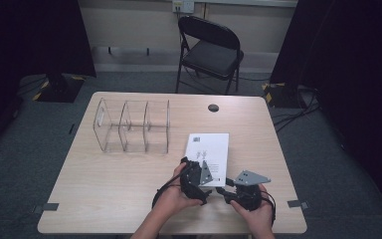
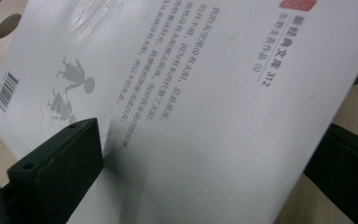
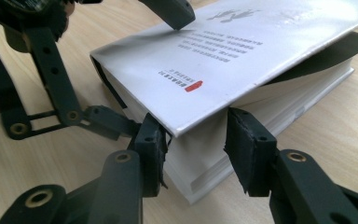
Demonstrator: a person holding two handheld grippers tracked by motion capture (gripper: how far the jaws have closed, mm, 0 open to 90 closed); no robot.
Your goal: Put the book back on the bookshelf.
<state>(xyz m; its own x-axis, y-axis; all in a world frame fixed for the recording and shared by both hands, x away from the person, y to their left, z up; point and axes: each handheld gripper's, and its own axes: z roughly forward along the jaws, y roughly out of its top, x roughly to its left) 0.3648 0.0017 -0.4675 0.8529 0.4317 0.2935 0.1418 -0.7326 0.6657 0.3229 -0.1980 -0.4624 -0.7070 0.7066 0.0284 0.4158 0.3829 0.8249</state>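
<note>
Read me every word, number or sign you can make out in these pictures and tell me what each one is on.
"312", after a line of Chinese characters, on the white cover of the book.
Barcode near the cover's corner: digits too small to read.
Red stamp at the cover's edge: cut off, unreadable.
Block of Chinese text on the cover: too blurred to quote reliably.
Wall socket plate: no readable marks.

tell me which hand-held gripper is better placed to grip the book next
Left, probably. The left hand-held gripper has its jaws spread wide across the white book, one over the cover. The right hand-held gripper only brackets a near corner, its pads not pressing.
</note>
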